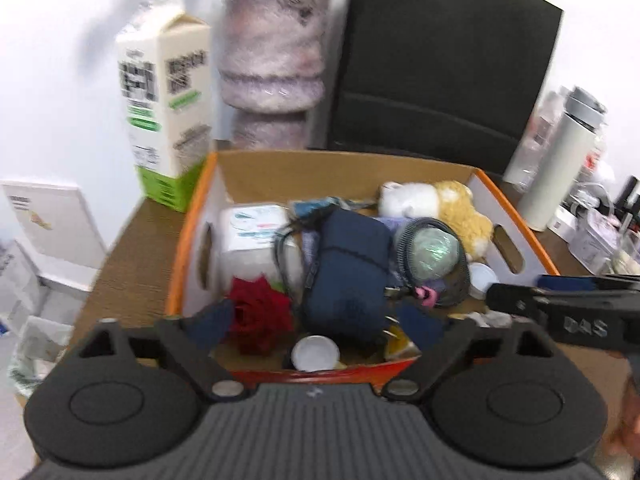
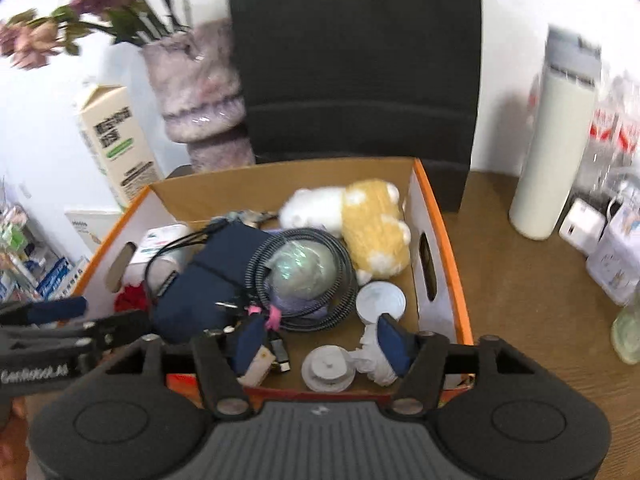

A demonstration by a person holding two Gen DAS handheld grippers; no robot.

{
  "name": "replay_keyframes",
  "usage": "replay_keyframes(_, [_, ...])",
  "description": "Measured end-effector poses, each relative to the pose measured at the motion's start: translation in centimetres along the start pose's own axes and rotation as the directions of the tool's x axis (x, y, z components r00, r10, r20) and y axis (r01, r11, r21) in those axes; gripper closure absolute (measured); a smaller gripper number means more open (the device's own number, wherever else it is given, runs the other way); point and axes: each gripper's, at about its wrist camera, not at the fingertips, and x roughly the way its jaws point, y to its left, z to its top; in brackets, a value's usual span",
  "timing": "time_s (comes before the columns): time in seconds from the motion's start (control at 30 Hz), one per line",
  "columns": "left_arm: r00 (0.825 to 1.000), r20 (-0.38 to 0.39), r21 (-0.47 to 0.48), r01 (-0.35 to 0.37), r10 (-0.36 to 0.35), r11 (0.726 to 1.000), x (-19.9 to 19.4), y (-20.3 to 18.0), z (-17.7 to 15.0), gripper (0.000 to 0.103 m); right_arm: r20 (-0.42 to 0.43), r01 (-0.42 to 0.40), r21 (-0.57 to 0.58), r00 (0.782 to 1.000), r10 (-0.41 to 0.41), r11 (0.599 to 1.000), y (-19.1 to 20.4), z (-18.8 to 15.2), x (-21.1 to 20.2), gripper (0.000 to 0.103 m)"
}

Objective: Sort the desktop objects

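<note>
An orange-rimmed cardboard box [image 1: 188,236] [image 2: 452,248] holds mixed items: a navy pouch [image 1: 348,264] [image 2: 200,272], a red fabric rose [image 1: 260,312], a coiled cable around a greenish ball [image 1: 434,252] [image 2: 300,268], a white-and-yellow plush [image 1: 436,204] [image 2: 360,220], a white packet [image 1: 256,228] and white lids [image 2: 328,364]. My left gripper [image 1: 314,322] is open over the box's near edge, empty. My right gripper [image 2: 320,340] is open above the near right part, empty; it also shows in the left wrist view [image 1: 560,308].
Behind the box stand a milk carton [image 1: 168,96] [image 2: 116,144], a fuzzy purple vase [image 1: 272,60] [image 2: 200,92] and a black bag [image 1: 440,64] [image 2: 356,60]. A white thermos [image 2: 556,148] [image 1: 560,160] and small packages [image 2: 616,256] sit to the right on the brown desk.
</note>
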Motion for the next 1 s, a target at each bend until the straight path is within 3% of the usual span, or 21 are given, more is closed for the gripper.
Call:
replay_keyframes(0.13, [0.997, 0.024, 0.001, -0.072, 0.072, 0.997, -2.4, 0.1, -1.3, 0.000, 0.069, 0.053, -0.063, 0.996, -0.049, 0.997, 1.5, -0.8, -3.0, 0.024])
replay_keyframes(0.27, [0.990, 0.100, 0.054, -0.110, 0.104, 0.992, -5.1, -0.3, -3.6, 0.000, 0.167, 0.081, -0.092, 0.984, -0.065, 0.992, 2.9, -3.5, -5.8, 0.021])
replay_keyframes(0.37, [0.981, 0.123, 0.039, -0.156, 0.150, 0.987, -6.2, -0.4, -5.3, 0.000, 0.203, 0.097, -0.123, 0.977, -0.071, 0.988, 3.8, -5.7, -7.2, 0.021])
replay_keyframes(0.5, [0.970, 0.191, 0.007, -0.154, 0.150, 0.988, -8.5, -0.6, -8.5, 0.000, 0.310, 0.136, -0.099, 0.946, -0.099, 0.986, 4.4, -9.6, -9.5, 0.021])
replay_keyframes(0.57, [0.967, 0.212, 0.023, -0.152, 0.144, 0.988, -9.4, -0.9, -10.7, 0.000, 0.329, 0.127, -0.119, 0.941, -0.081, 0.985, 4.6, -11.7, -10.3, 0.020])
replay_keyframes(0.67, [0.966, 0.207, 0.024, -0.160, 0.152, 0.987, -10.1, -0.8, -14.0, 0.000, 0.303, 0.109, -0.124, 0.951, -0.067, 0.986, 4.4, -14.6, -10.6, 0.019])
replay_keyframes(0.77, [0.976, 0.181, -0.010, -0.123, 0.123, 0.992, -10.6, -0.3, -16.8, 0.000, 0.258, 0.086, -0.098, 0.964, -0.058, 0.991, 4.1, -17.0, -10.6, 0.019])
replay_keyframes(1.0, [0.990, 0.112, 0.003, -0.082, 0.081, 0.997, -10.6, 0.2, -20.6, 0.000, 0.156, 0.054, -0.017, 0.986, -0.051, 0.998, 3.8, -21.5, -10.4, 0.018])
